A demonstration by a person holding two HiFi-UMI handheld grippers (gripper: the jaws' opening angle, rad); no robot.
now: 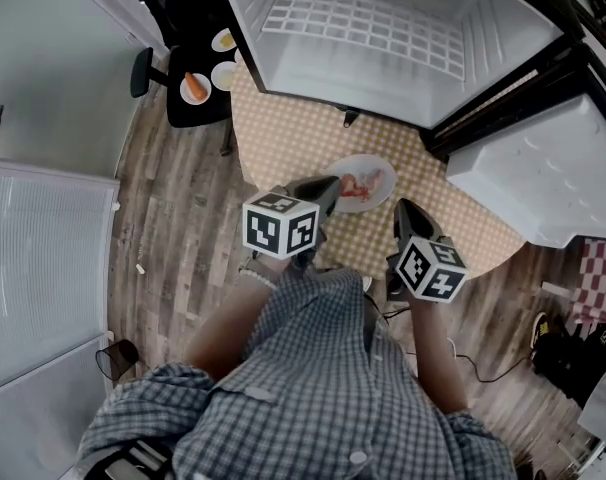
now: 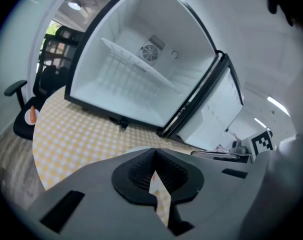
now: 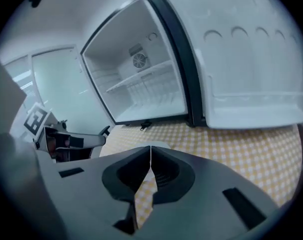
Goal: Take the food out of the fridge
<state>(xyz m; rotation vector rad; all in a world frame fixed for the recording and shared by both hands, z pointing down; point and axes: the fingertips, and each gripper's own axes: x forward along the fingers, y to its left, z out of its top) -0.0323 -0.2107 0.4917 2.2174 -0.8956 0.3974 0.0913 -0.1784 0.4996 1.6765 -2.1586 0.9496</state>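
Observation:
The fridge [image 1: 383,28] stands open on the round checked table [image 1: 283,128], and its shelves are bare. A white plate [image 1: 375,168] with red food [image 1: 357,190] lies on the cloth in front of it. My left gripper [image 1: 328,186] hovers at the plate's left edge, shut with nothing between its jaws. My right gripper [image 1: 403,208] hangs just right of the plate, also shut and empty. In the left gripper view the jaws [image 2: 154,151] meet over the cloth, with the fridge [image 2: 141,74] ahead. The right gripper [image 3: 150,149] shows the same, facing the fridge [image 3: 141,84].
The fridge door [image 1: 543,168] swings out to the right over the table's edge. A black chair [image 1: 198,103] at the upper left carries small plates, one with an orange food [image 1: 194,87]. Wooden floor surrounds the table, and a white cabinet [image 1: 33,268] stands at the left.

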